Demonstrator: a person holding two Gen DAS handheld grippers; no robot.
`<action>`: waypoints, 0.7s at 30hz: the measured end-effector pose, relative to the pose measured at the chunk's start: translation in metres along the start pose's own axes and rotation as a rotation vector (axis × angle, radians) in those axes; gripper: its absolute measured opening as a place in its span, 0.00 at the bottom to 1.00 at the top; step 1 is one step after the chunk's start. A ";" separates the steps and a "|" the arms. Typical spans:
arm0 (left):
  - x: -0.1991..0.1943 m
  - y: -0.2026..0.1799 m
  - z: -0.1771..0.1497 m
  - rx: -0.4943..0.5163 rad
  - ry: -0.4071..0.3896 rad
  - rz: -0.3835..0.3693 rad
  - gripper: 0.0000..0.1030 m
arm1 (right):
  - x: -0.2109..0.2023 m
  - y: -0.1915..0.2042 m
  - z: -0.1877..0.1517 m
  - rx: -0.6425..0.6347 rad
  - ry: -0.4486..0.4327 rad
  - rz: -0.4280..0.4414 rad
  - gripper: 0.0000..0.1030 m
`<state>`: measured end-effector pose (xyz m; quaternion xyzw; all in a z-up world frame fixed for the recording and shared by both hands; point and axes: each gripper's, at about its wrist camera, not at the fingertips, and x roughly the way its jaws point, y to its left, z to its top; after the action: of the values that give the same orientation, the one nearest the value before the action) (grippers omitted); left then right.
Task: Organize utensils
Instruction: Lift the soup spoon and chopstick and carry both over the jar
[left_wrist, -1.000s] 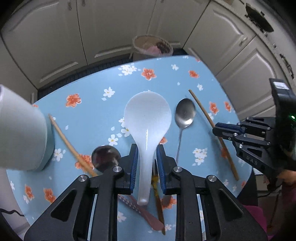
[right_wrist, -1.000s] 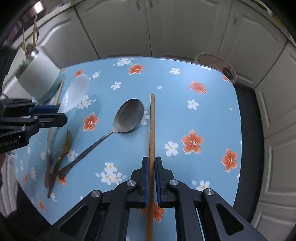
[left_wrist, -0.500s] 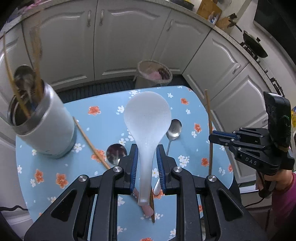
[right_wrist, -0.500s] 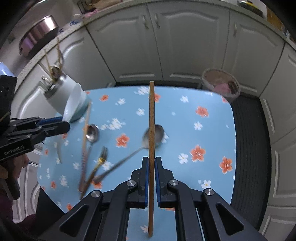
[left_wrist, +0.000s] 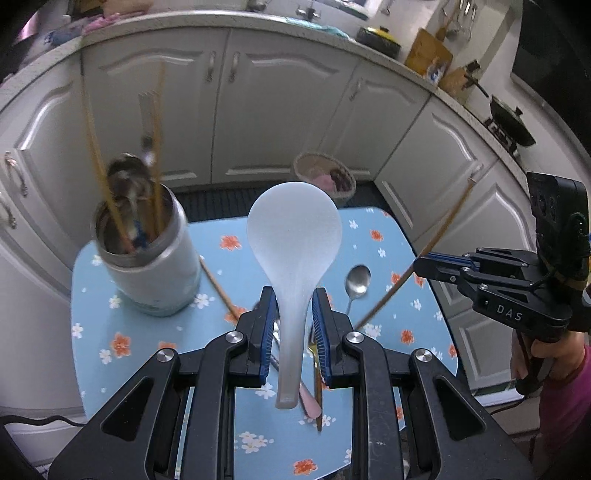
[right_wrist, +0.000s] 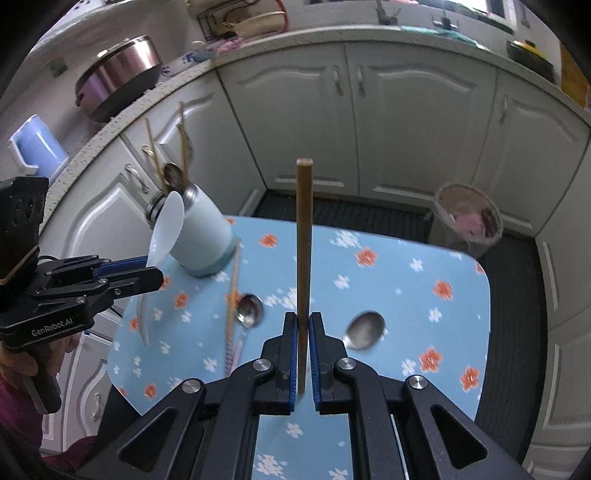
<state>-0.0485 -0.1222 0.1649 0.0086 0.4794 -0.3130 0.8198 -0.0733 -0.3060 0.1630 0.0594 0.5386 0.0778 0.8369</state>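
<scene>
Left gripper (left_wrist: 293, 325) raised over the counter (left_wrist: 147, 332), jaws clamped on the handle of a white spoon (left_wrist: 293, 236), bowl up and forward, handle end hanging below the pads. In the right view, same gripper (right_wrist: 147, 271) at left with the spoon (right_wrist: 166, 229) just in front of the holder (right_wrist: 203, 236).

Right gripper (right_wrist: 303, 343) also lifted, jaws clamped on a wooden chopstick (right_wrist: 304, 240) held near upright, blunt end on top. In the left view, that gripper (left_wrist: 424, 260) at right, chopstick (left_wrist: 421, 258) slanting through it.

Holder (left_wrist: 151, 254) standing on the counter's far left part, already carrying chopsticks, a metal spoon and what looks like a fork; blurred in both views.

Lying on the blue flowered cloth: a second chopstick (left_wrist: 218, 290) just beside the holder's base, a steel spoon (left_wrist: 356, 282) to the right of it, a smaller spoon (right_wrist: 249, 314) near the middle, partly hidden in the left view behind the jaws. Pink-handled and gold-handled pieces (left_wrist: 314, 391) under the left gripper, too hidden to name.

Basket (left_wrist: 325, 177) on the floor beyond the counter, before white cabinets.
</scene>
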 end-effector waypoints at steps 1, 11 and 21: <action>-0.006 0.004 0.003 -0.010 -0.015 0.003 0.18 | -0.003 0.006 0.006 -0.008 -0.011 0.006 0.05; -0.052 0.047 0.038 -0.107 -0.138 0.064 0.18 | -0.034 0.059 0.082 -0.084 -0.134 0.053 0.05; -0.066 0.084 0.061 -0.192 -0.231 0.133 0.18 | -0.043 0.117 0.145 -0.152 -0.189 0.104 0.05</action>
<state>0.0199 -0.0405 0.2264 -0.0740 0.4082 -0.2097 0.8854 0.0335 -0.2015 0.2828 0.0309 0.4462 0.1558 0.8807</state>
